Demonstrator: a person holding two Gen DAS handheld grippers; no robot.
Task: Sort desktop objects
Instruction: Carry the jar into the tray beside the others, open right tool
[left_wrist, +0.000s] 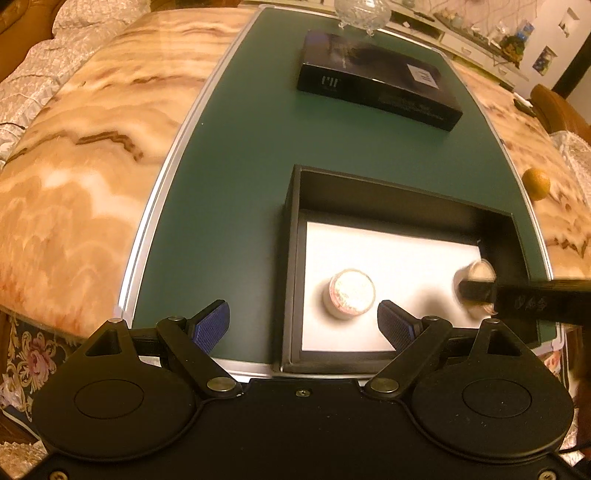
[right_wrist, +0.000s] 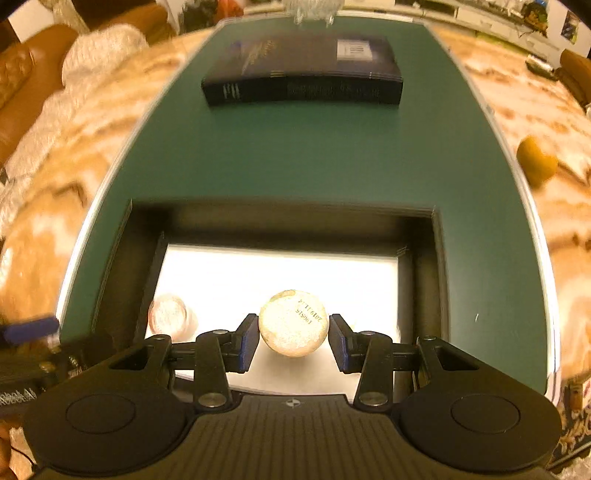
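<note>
Blue-padded right gripper (right_wrist: 291, 341) clamps a small round jar (right_wrist: 293, 323), base turned toward the camera, held over the white floor of the open black box (right_wrist: 284, 218), apparently for setting down beside the pink-lidded jar (right_wrist: 168, 315) at near left. Left gripper (left_wrist: 303, 325) hovers wide and empty. Beyond, a dark book (right_wrist: 303, 70) lies on the green mat (right_wrist: 295, 155).

two round jars (right_wrist: 293, 323) (left_wrist: 352, 293) over black tray (right_wrist: 424, 258)
</note>
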